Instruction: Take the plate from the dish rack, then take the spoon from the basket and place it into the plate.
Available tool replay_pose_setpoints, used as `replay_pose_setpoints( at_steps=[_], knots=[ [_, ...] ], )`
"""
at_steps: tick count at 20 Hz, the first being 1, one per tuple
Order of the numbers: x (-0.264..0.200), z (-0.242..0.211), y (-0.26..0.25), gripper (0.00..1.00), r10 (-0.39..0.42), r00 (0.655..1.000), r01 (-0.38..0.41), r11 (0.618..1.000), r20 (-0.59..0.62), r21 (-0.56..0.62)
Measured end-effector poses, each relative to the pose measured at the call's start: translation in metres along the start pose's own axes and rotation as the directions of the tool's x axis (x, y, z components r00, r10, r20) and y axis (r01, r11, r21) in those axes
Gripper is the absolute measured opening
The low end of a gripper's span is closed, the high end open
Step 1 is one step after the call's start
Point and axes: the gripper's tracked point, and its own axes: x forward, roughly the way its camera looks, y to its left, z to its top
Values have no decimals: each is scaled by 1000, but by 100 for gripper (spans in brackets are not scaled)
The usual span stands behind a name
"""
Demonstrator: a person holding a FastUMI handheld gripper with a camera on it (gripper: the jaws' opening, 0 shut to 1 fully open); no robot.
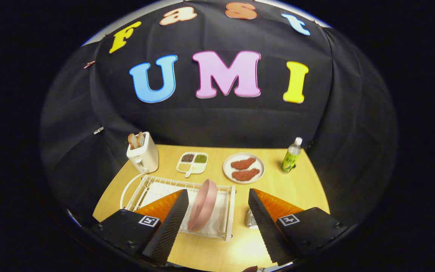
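Note:
A pink plate (203, 206) stands on edge in the white wire dish rack (227, 211) on the wooden table. My gripper (217, 200) hangs above the table with its fingers wide open; the plate is between them, nearer the left finger (174, 219), and nothing touches it. Just inside the right finger (264, 223) a small metallic mesh basket (251, 220) peeks out, mostly hidden; no spoon is discernible.
Beyond the rack stand a white toaster (143, 155) with bread slices, a four-part condiment dish (192, 163), a white plate (230, 172) holding two meat pieces, and a green bottle (291, 155) at the far right. Bare tabletop (217, 245) lies below the fingers.

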Motion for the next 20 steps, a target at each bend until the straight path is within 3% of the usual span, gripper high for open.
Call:
replay_pose_setpoints(
  at_steps=[3,7,13,18,20],
  knots=[
    [36,-24,6,96,33,983,-16,996,-183,91],
    [85,-51,11,92,31,925,30,987,-378,155],
    [133,-89,13,83,8,841,97,981,-541,166],
    [152,-108,18,55,-4,792,126,979,-610,157],
    [151,-117,12,37,-42,762,153,982,-647,115]
  ],
)
